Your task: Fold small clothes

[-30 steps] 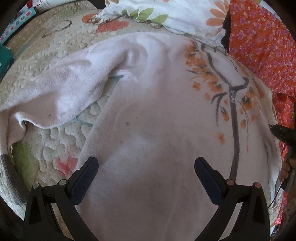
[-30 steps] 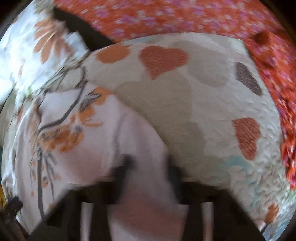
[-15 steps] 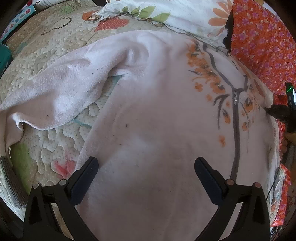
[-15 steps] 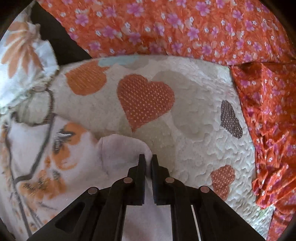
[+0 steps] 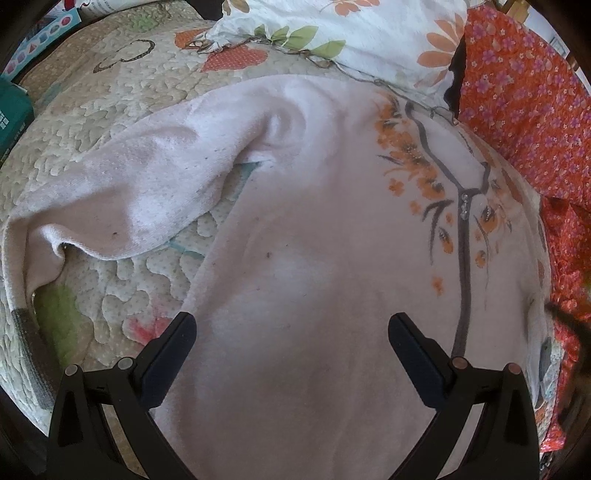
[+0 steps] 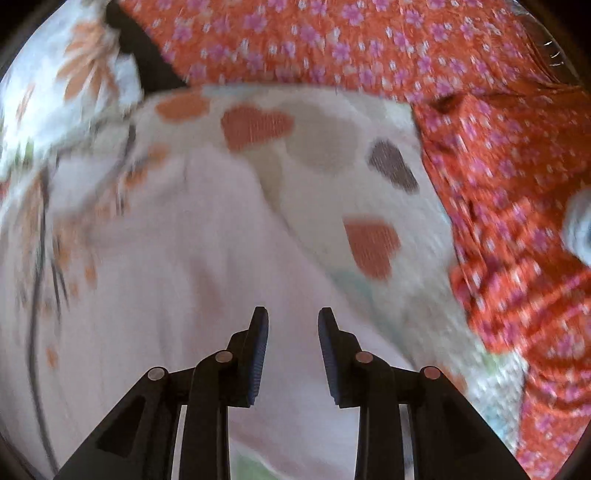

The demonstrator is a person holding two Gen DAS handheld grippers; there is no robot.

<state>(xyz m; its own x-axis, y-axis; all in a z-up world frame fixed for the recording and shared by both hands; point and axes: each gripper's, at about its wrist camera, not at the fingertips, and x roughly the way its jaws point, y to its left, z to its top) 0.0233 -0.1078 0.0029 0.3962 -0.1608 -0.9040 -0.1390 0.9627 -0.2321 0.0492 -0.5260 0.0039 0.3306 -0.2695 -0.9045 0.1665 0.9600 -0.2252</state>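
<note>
A pale pink long-sleeved top (image 5: 317,229) with an orange flower and grey branch print (image 5: 458,206) lies spread on a quilted bed cover (image 5: 110,288). One sleeve (image 5: 122,206) stretches to the left. My left gripper (image 5: 291,332) is open wide and empty, just above the top's lower body. In the blurred right wrist view the same top (image 6: 177,280) fills the lower left. My right gripper (image 6: 293,321) is open and empty above the fabric near its right edge.
A white flowered pillow (image 5: 369,33) lies at the far side. Orange flowered cloth (image 5: 528,110) lies along the right, also in the right wrist view (image 6: 517,184). The heart-patterned quilt (image 6: 332,147) shows beyond the top. A teal box (image 5: 11,118) sits at the far left.
My right gripper was shut on the top's edge half a second ago; it has opened, let go and pulled back. The left gripper stayed open and barely moved.
</note>
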